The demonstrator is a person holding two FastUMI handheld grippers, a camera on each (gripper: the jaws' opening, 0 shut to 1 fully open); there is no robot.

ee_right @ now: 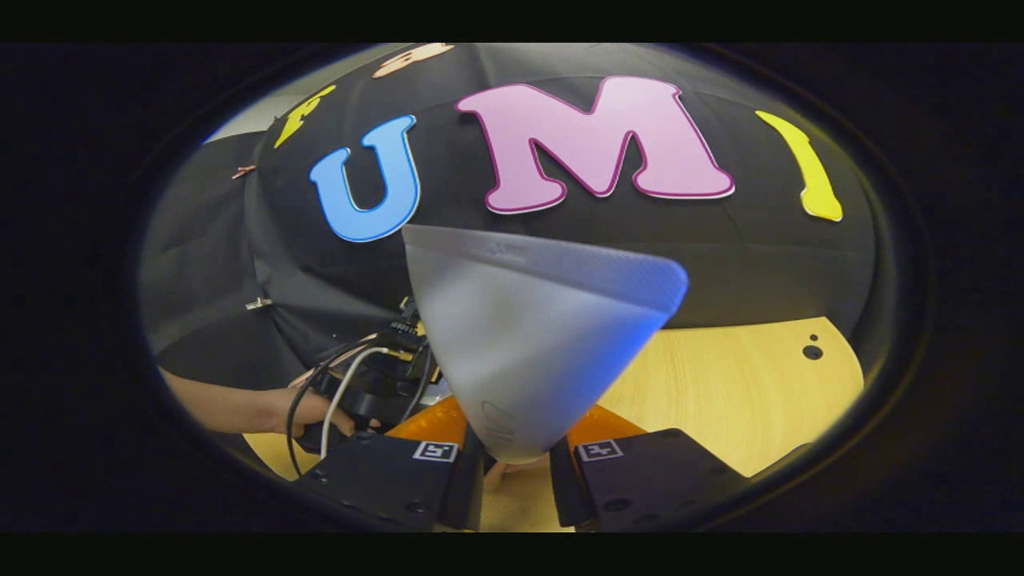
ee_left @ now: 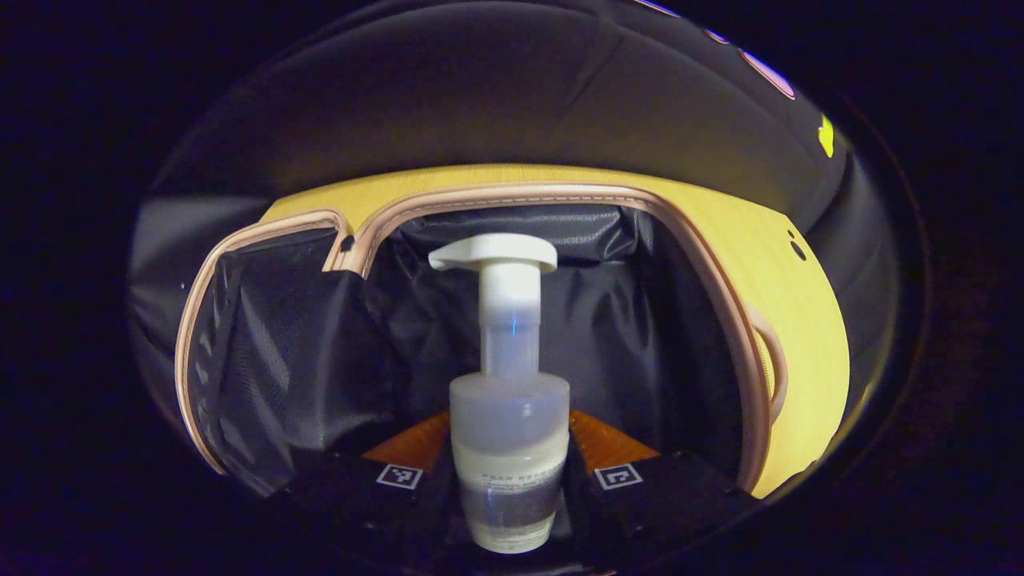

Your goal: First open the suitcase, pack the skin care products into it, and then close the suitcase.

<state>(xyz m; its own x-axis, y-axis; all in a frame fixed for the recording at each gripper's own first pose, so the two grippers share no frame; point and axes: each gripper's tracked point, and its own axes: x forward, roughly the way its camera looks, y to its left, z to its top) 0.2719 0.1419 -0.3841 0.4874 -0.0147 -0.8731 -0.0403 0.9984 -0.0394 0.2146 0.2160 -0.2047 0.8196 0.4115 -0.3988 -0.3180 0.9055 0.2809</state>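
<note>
Left gripper [ee_left: 509,480] clamps a pump bottle [ee_left: 510,400] upright, nozzle up – held over the open suitcase [ee_left: 560,320] for lowering in; its dark lined interior looks bare. Right gripper [ee_right: 516,468] pinches a frosted tube [ee_right: 528,344] by its narrow end above the table [ee_right: 744,384] – probably next.

Left gripper [ee_left: 509,480]: black blocky finger housings w/ orange wedge parts behind, square black-and-white marker on each side. Right gripper [ee_right: 516,472]: same build, black housings w/ small round screws, orange wedges, two square markers. Far left in right gripper view: hand [ee_right: 308,412] on a black device w/ black and white cables [ee_right: 340,392], forearm bare.
</note>
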